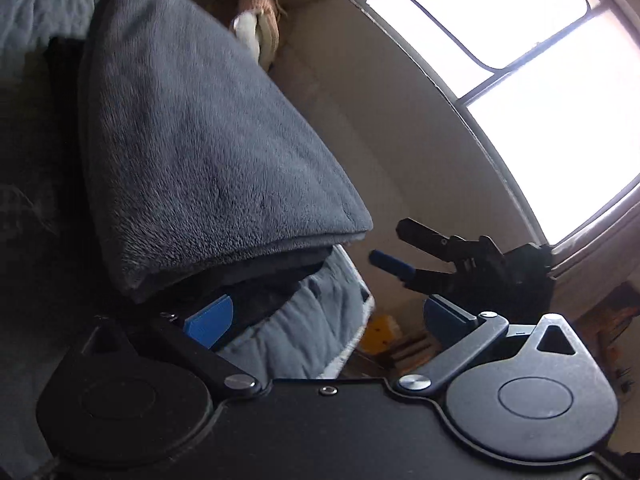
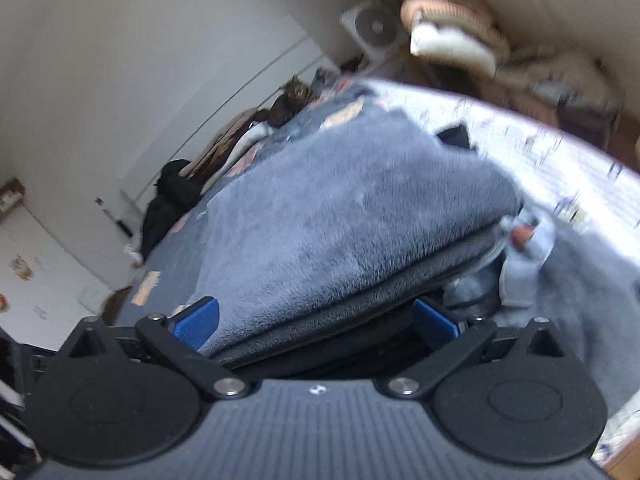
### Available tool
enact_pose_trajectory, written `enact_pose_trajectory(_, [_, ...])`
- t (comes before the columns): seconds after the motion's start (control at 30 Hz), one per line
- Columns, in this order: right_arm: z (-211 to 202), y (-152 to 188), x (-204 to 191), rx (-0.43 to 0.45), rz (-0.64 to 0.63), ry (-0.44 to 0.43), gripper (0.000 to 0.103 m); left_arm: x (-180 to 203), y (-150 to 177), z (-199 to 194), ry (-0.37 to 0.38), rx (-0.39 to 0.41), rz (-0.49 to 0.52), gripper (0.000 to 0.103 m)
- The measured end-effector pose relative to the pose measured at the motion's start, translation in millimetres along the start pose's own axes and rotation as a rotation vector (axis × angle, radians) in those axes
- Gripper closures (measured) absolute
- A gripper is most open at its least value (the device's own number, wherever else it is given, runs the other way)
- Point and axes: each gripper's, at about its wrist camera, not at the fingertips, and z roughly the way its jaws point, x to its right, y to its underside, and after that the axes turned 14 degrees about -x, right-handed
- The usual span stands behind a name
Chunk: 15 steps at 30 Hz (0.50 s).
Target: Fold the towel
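A grey plush towel (image 1: 200,152) lies folded in layers on the bed, its thick folded edge facing me. My left gripper (image 1: 326,320) is open wide; its left blue pad (image 1: 208,322) sits under the towel's edge, while the right pad is clear of the cloth. My right gripper (image 1: 400,248) shows past the towel's corner, with its jaws apart. In the right wrist view the towel (image 2: 340,208) fills the middle. Its stacked edge runs across between the spread pads of the right gripper (image 2: 316,322), and nothing is clamped.
The towel rests on a bed with a blue-grey quilt (image 1: 312,328) and a patterned white sheet (image 2: 560,160). A bright window (image 1: 540,80) is to the right. A fan (image 2: 376,28), dark clothes (image 2: 172,196) and white wardrobe doors (image 2: 180,80) stand beyond. A yellow object (image 1: 378,334) lies on the floor.
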Motion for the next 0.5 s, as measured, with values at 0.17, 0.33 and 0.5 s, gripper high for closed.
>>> enact_pose_trajectory(0.17, [-15.1, 2.9, -26.1, 0.034, -0.080, 0.066, 0.000, 37.5, 15.4, -43.6, -0.090, 0.093, 0.074, 0.000])
enact_pose_trajectory(0.33, [-23.9, 4.7, -43.8, 0.028, -0.106, 0.160, 0.000, 67.5, 23.5, -53.3, -0.284, 0.118, 0.150, 0.000])
enact_pose_trajectory(0.5, [-39.4, 9.9, -64.9, 0.040, -0.165, 0.225, 0.000, 88.1, 28.2, -55.7, -0.403, 0.145, 0.185, 0.000])
